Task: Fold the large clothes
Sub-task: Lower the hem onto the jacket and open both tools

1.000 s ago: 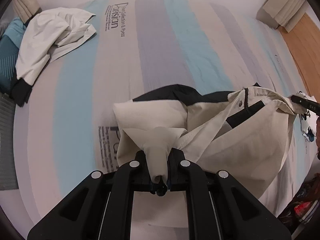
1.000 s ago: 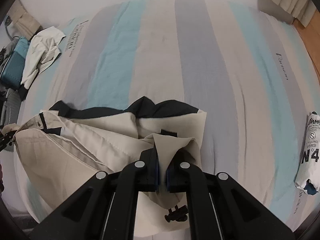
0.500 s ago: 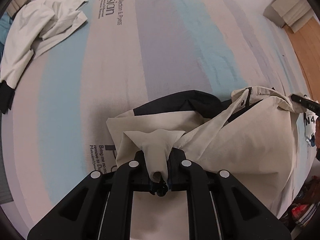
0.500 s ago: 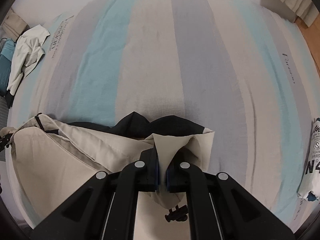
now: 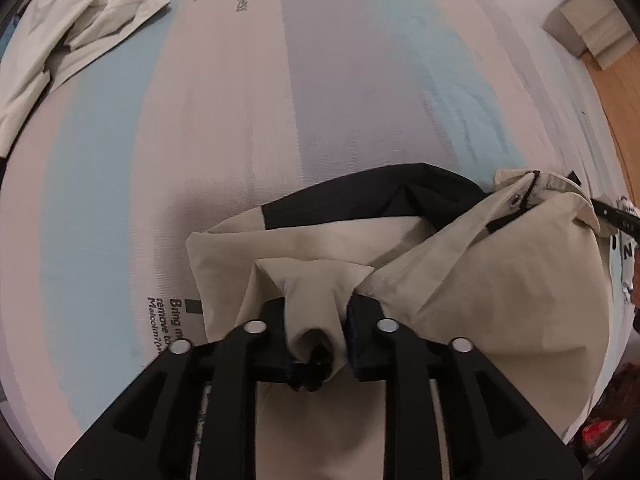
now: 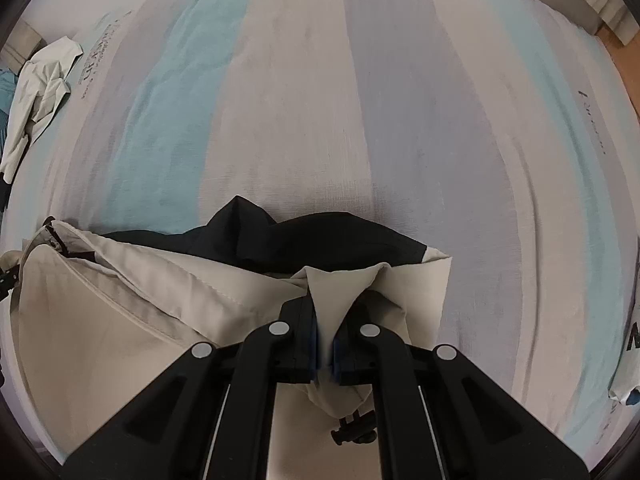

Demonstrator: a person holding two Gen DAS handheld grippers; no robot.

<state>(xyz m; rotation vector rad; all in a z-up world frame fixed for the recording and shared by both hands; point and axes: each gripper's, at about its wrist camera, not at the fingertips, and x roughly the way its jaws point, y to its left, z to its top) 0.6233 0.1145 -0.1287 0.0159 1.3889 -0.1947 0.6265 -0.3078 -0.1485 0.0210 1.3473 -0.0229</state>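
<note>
**Beige jacket coming down onto the bed, left grip loosening**

Beige cloth with a black panel, the jacket (image 5: 460,280) lies bunched on the striped bed cover (image 5: 240,140) near the bed's near edge, directly under both of your hands. Your left tool (image 5: 316,320) has just been opening: its jaws now stand narrowly apart with a bunched fold of beige cloth between them, and the pads no longer look to be pressing on it. Your right tool (image 6: 326,336) is pinched tight on the other corner of the jacket (image 6: 160,300), the cloth peaking up between its pads.

What could go wrong: with one corner freed and the other clamped, any pull from the right hand would likely drag the jacket sideways and skew the fold. The loose fold in the left jaws bulges around the black cord stopper (image 5: 316,364) hanging there; lifting away could catch it on a pad and pull the corner back up. A similar stopper (image 6: 354,434) dangles below the right tool, so the same snag seems possible there.

Room to move: the middle and far side of the bed are open. A second crumpled pale garment (image 5: 80,20) sits at the far left corner, well apart. A printed white packet (image 6: 628,360) lies by the right edge, near the jacket's right side, so keep sweeps away from it. A wooden floor (image 5: 616,92) shows past the far right corner.
</note>
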